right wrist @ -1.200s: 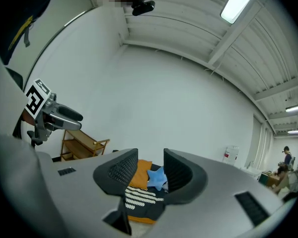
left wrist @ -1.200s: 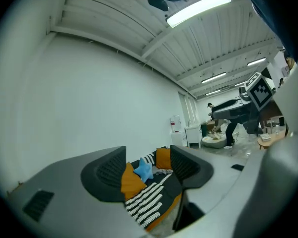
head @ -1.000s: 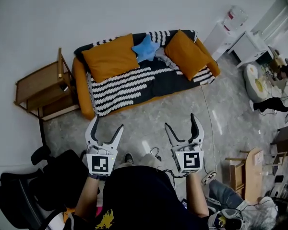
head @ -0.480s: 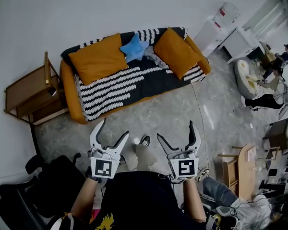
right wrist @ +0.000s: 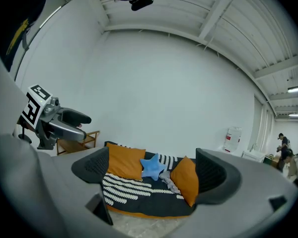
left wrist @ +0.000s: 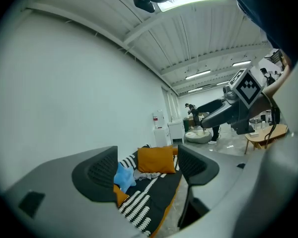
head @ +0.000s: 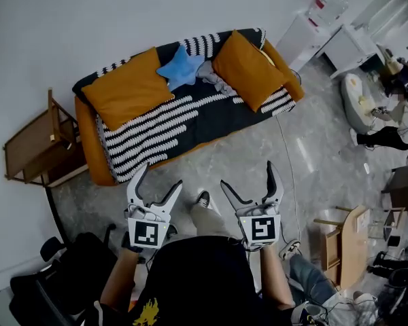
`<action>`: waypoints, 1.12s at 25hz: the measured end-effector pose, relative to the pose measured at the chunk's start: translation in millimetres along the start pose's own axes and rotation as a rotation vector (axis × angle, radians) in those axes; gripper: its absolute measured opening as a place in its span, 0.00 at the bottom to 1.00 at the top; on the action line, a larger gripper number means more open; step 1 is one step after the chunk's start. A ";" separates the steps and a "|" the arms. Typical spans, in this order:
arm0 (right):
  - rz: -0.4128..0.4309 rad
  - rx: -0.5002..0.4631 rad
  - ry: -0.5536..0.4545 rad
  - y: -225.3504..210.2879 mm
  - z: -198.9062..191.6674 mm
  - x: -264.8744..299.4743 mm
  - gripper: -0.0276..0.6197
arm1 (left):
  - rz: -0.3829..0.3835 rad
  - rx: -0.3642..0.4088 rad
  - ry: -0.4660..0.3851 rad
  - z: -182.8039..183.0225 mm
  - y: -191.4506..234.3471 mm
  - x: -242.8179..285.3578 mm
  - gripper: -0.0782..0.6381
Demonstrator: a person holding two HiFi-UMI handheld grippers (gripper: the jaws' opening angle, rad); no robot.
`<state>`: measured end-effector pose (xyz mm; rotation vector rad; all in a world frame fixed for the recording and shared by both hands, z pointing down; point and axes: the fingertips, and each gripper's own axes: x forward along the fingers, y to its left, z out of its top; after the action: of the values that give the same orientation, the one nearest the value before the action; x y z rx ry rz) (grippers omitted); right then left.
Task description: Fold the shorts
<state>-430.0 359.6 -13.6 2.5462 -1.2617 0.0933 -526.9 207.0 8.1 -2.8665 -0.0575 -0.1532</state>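
Ahead, shorts [head: 215, 82] lie between star cushion [head: 179, 68] and orange pillow [head: 247, 70] on sofa [head: 90, 148].

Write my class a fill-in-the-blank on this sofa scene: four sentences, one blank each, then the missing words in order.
1. The star-shaped pillow is ____ in colour.
2. The crumpled grey shorts lie on the sofa, between that pillow and an ____ cushion.
3. White ____ run across the sofa's dark cover.
4. In the head view, the wooden side table stands at the sofa's ____ end.

Missing words: blue; orange; stripes; left.
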 end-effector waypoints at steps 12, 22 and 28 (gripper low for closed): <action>0.016 0.030 -0.029 -189.7 1.7 129.5 0.88 | 0.072 -0.076 0.014 41.0 21.0 211.8 0.64; 0.031 0.051 0.106 -219.5 -35.4 263.1 0.88 | -0.020 -0.112 0.026 -11.0 74.4 350.7 0.64; -0.015 0.084 0.187 -244.5 -29.6 360.3 0.86 | -0.102 -0.186 0.082 -37.4 137.8 441.1 0.64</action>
<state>-14.6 231.2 24.9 2.5465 -1.1901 0.3800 -84.9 75.3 55.9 -3.0395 -0.1827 -0.3109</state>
